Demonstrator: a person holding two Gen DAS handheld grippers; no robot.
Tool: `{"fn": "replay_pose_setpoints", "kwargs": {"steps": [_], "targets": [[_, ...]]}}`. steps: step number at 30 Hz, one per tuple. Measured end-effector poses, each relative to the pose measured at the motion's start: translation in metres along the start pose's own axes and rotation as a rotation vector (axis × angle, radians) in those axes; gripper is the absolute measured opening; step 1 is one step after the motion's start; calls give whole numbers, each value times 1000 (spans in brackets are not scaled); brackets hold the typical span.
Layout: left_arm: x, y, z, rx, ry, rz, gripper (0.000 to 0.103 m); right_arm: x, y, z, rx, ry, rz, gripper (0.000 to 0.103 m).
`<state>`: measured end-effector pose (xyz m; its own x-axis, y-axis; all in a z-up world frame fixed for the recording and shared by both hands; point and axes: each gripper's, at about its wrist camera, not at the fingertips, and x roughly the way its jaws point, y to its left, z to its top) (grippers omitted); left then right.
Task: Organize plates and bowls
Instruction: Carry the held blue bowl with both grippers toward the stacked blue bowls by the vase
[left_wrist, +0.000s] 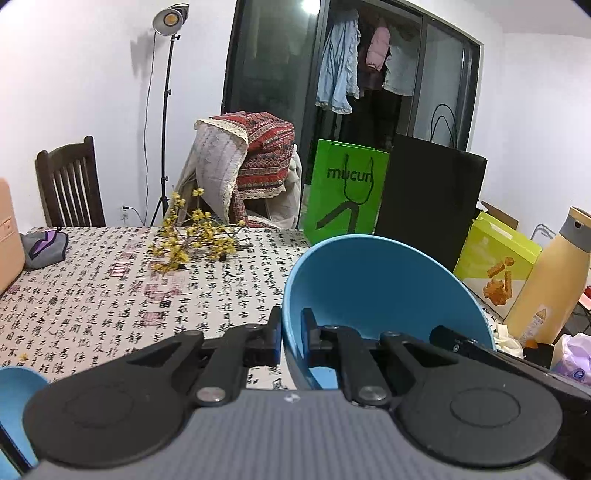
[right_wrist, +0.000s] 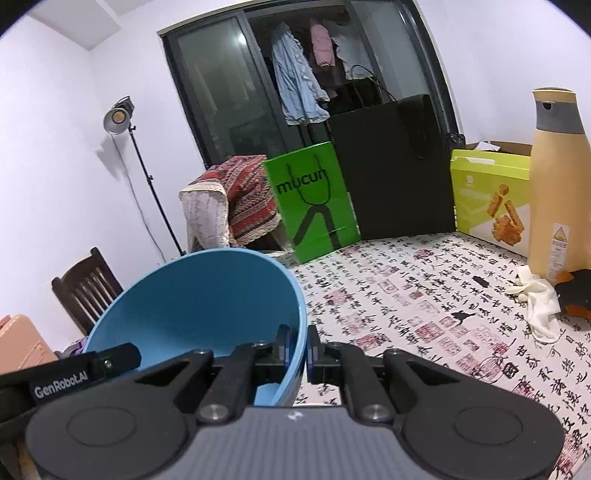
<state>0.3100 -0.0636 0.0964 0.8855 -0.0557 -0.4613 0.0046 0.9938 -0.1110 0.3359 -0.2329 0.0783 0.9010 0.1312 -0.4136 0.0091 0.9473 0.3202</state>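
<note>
A blue bowl (left_wrist: 376, 288) is held tilted above the table between both grippers. My left gripper (left_wrist: 290, 338) is shut on its left rim, one finger outside and one inside. My right gripper (right_wrist: 298, 350) is shut on the opposite rim of the same bowl (right_wrist: 199, 306), one finger inside and one outside. The other gripper's black body shows behind the bowl in each view. A second blue dish (left_wrist: 14, 402) shows partly at the lower left of the left wrist view.
The table (right_wrist: 424, 314) has a calligraphy-print cloth. A yellow flower sprig (left_wrist: 195, 236) lies at the back. A green bag (right_wrist: 314, 199), a black bag (right_wrist: 395, 166), a snack box (right_wrist: 491, 195), a tan bottle (right_wrist: 554, 177) and a white glove (right_wrist: 539, 302) stand to the right.
</note>
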Motion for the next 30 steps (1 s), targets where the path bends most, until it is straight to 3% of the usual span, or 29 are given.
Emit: {"fn": "replay_pose_setpoints", "kwargs": {"steps": [30], "targets": [[-49, 94, -22, -127, -52, 41, 11, -18, 78, -38, -87, 12, 157, 10]]}}
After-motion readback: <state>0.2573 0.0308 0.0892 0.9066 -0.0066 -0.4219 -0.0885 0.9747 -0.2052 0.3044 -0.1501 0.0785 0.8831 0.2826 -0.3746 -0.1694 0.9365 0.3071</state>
